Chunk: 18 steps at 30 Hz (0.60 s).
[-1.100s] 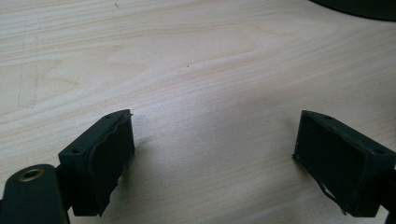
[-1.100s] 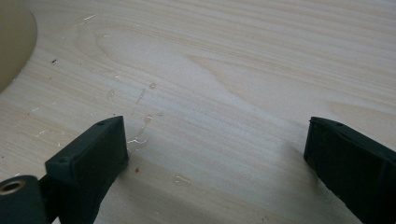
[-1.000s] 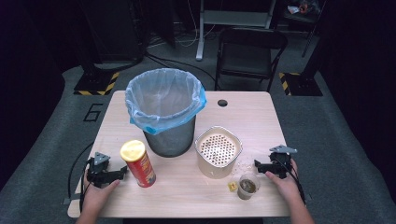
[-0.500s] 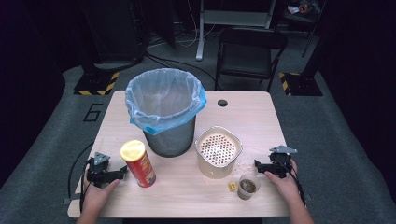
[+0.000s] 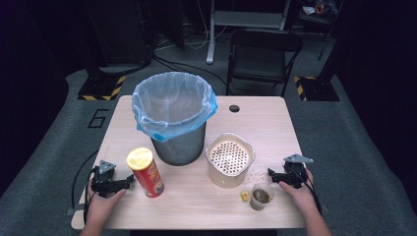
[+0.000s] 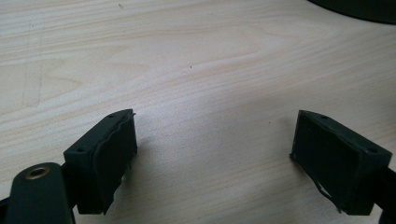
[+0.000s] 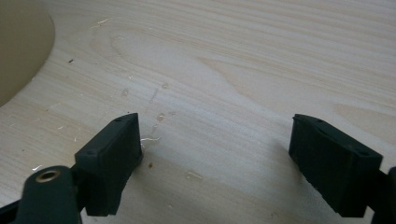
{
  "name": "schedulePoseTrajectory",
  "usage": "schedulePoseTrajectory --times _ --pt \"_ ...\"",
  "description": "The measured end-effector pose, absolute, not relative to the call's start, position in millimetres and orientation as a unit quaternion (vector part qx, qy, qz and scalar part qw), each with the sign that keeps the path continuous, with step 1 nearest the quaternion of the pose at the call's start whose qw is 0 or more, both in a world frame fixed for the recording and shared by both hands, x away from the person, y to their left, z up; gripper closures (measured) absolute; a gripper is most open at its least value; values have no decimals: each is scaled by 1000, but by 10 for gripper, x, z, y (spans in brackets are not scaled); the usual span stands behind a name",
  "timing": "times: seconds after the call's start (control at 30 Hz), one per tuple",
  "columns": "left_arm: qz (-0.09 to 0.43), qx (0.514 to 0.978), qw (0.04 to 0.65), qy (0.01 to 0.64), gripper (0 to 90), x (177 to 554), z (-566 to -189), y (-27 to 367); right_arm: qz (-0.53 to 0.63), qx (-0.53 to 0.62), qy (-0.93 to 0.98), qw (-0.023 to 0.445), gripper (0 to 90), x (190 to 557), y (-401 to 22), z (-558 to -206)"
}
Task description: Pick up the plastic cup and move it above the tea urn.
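1. We held the left gripper [image 5: 129,181] low on the worktop [image 5: 275,123], jaws released and grasping nothing, just beside the red chip can [image 5: 145,172], which stood upright in front of the lined bin [image 5: 172,115].
2. Our right gripper [image 5: 270,175] also rested with jaws spread and empty, near the small plastic cup [image 5: 260,196] beside the cream strainer pot [image 5: 229,160].
3. We judged the tall can likely to tip if a jaw nudged it off-centre.
4. The cup looked light and held something; a careless squeeze could spill it, and wet spots [image 7: 161,116] already marked the wood.
5. Compared with a second earlier, nothing had shifted; both hands stayed put.
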<state>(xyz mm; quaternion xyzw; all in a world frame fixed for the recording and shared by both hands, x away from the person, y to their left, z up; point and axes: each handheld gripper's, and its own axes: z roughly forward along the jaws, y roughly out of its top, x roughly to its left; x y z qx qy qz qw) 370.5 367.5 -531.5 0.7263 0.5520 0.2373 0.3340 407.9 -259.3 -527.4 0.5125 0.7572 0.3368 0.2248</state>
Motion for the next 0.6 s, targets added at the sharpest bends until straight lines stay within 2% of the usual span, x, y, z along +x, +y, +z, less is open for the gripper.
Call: schedulePoseTrajectory --times 0.03,0.1,0.13,0.2,0.47,0.6 --pt "236 726 333 553 136 3704 -5314 3673 341 509 758 225 186 4076 -2594 -5275" --pt "236 726 333 554 136 3705 -5315 3673 341 507 760 221 296 4059 -2600 -5252" --pt "236 726 333 554 136 3705 -5315 3673 341 507 760 221 296 4059 -2600 -5252" --pt "236 726 332 554 136 3703 -5314 3672 334 508 765 211 407 4061 -2612 -5206" --pt "236 726 333 554 136 3703 -5314 3671 360 506 757 204 450 4074 -2603 -4991" --pt "238 726 333 553 135 3706 -5316 3670 371 500 762 176 557 4108 -2578 -4829"
